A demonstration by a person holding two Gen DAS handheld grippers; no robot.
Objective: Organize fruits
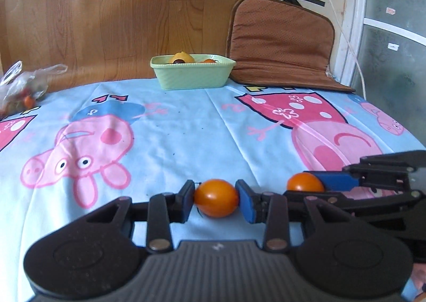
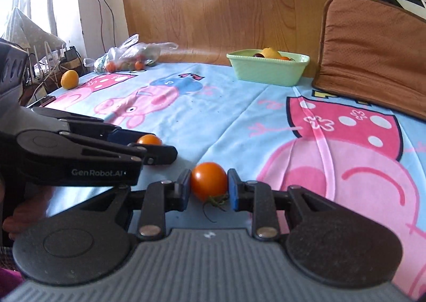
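- Tomatoes, two, small and orange, each carried in its own gripper over the bench, well short of the green basket (image 1: pixel 191 74) that stands at the far edge; the step in hand, as I judge it, is the carry to that basket.
- Left gripper (image 1: pixel 216 199): jaws clenched on an oval tomato (image 1: pixel 216 201), the pads pressing its two ends.
- Right gripper (image 2: pixel 209 184): jaws clenched on a rounder tomato (image 2: pixel 209 180) with a green stalk hanging below it; this pair sits just to the right of the left pair and nearly level with it.
- Handling advice: keep the squeeze light, since the skins look thin, smooth and glossy and would likely split or slip under a hard pinch; approach the basket one gripper at a time, because its opening looks narrow for both; lower each fruit inside the wall before letting go, as round fruit dropped from above may bounce out.
- Basket: pale green, rectangular, ribbed walls with a scalloped rim, apparently plastic; a yellow fruit (image 1: pixel 182 57) and something darker already lie inside.
- Cloth (image 1: pixel 186 126): soft, light blue, printed with pink cartoon pigs, creased down the middle toward the basket.
- Cushion (image 1: pixel 279 43): brown, perforated, leather-like, propped just right of the basket.
- Plastic bag (image 2: pixel 130 54): clear, crumpled, holding more small fruit, well left of the basket.
- Loose orange fruit (image 2: pixel 69 78): further left of the basket, beyond the bag.
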